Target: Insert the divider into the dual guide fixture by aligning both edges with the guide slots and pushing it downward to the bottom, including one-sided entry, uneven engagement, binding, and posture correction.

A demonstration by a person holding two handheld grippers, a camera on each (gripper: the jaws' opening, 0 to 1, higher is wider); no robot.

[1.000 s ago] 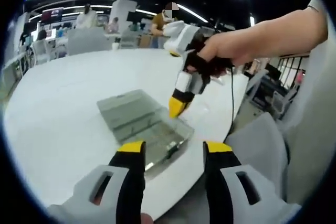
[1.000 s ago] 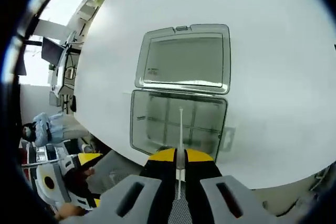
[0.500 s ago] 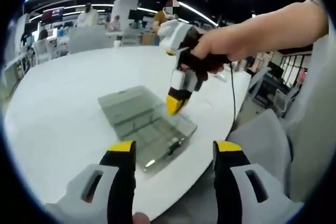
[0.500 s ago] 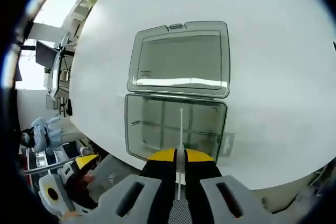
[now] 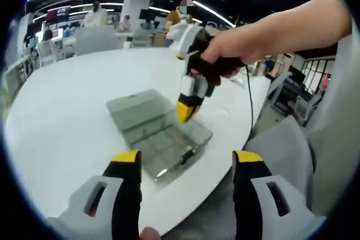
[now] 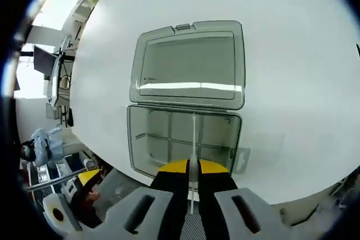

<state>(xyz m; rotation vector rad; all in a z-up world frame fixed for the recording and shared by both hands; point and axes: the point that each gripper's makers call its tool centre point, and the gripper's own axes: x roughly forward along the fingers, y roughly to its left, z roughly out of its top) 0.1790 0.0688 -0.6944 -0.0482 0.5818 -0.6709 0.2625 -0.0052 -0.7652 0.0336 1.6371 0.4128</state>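
The divider (image 6: 193, 139) is a thin, pale, translucent strip seen edge-on, clamped between the yellow-tipped jaws of the right gripper (image 6: 192, 167) and reaching out over the open tray of the clear fixture box (image 6: 183, 139). The box lies on the white round table (image 6: 292, 54), its lid (image 6: 188, 63) folded flat. The left gripper (image 5: 188, 158) hangs near the table edge, jaws spread wide, holding nothing.
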